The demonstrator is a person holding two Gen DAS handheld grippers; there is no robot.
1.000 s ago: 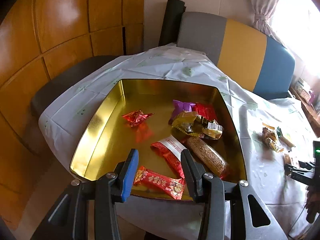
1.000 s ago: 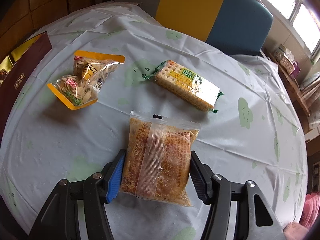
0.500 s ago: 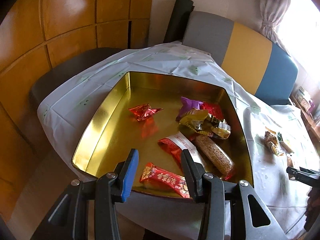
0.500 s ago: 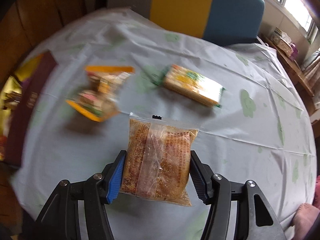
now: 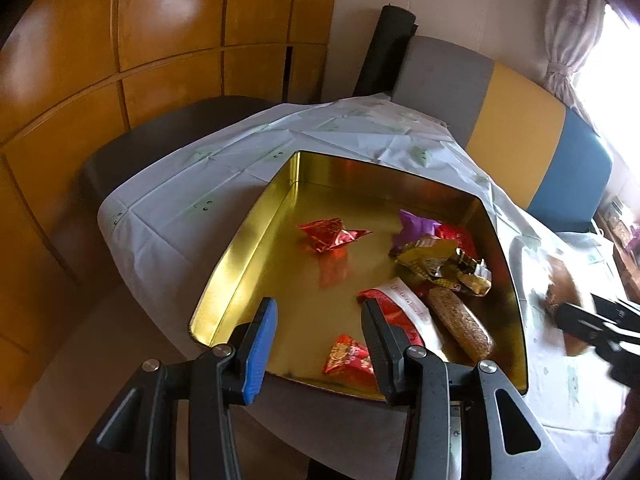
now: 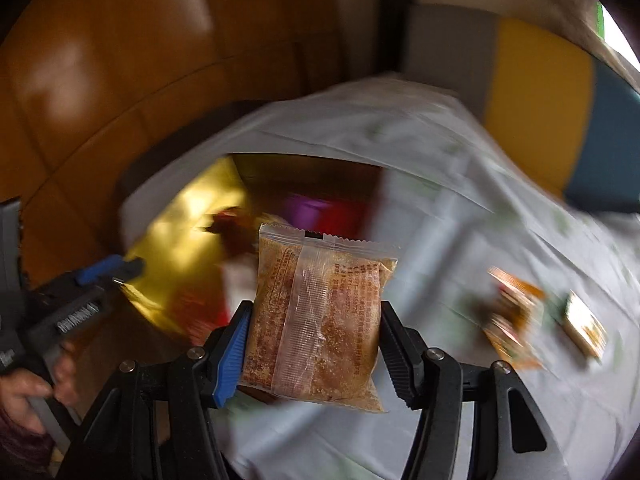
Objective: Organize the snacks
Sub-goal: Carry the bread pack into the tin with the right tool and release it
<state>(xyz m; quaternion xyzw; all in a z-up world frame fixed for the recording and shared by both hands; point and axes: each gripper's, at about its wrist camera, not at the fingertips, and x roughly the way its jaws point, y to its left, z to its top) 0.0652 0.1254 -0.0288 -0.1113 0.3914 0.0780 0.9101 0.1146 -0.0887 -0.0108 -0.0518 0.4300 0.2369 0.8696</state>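
Note:
A gold tin tray lies on the white tablecloth and holds several wrapped snacks: a red foil candy, a purple packet, a brown bar. My left gripper is open and empty, hovering over the tray's near edge. My right gripper is shut on a clear packet of brown crumbly cake, held in the air above the table, beside the blurred tray. The right gripper also shows blurred in the left wrist view.
A striped grey, yellow and blue bench back stands behind the table. Wooden wall panels are at the left. An orange nut packet and a cracker packet lie on the cloth to the right.
My right gripper has lifted the cake packet off the table and swung left toward the tray. The left gripper has drifted left and stays open.

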